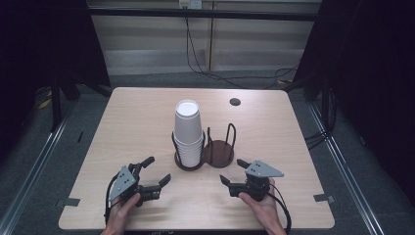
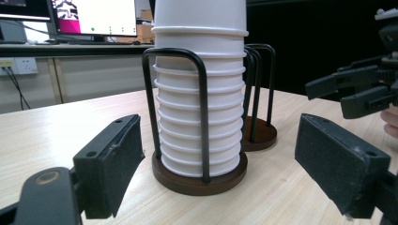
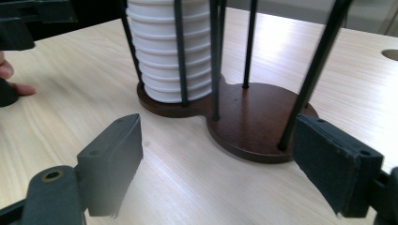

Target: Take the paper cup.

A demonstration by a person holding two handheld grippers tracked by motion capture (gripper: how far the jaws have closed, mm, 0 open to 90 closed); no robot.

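Note:
A tall stack of white paper cups [image 1: 188,132] [image 2: 199,108] [image 3: 171,56] stands in the left ring of a dark wooden two-ring holder [image 1: 218,152] with black wire uprights. The holder's right ring [image 3: 256,122] [image 2: 258,133] is empty. My left gripper [image 1: 159,169] [image 2: 218,136] rests low on the table in front and left of the holder, open, with nothing between its fingers. My right gripper [image 1: 231,171] [image 3: 216,140] [image 2: 328,98] sits in front and right of the holder, also open and empty. Both point toward the holder without touching it.
The light wooden table [image 1: 137,112] has a round cable hole [image 1: 235,102] at the back right. Black cables [image 1: 215,73] run over the floor behind the table. A monitor [image 2: 94,16] stands on a desk far off in the left gripper view.

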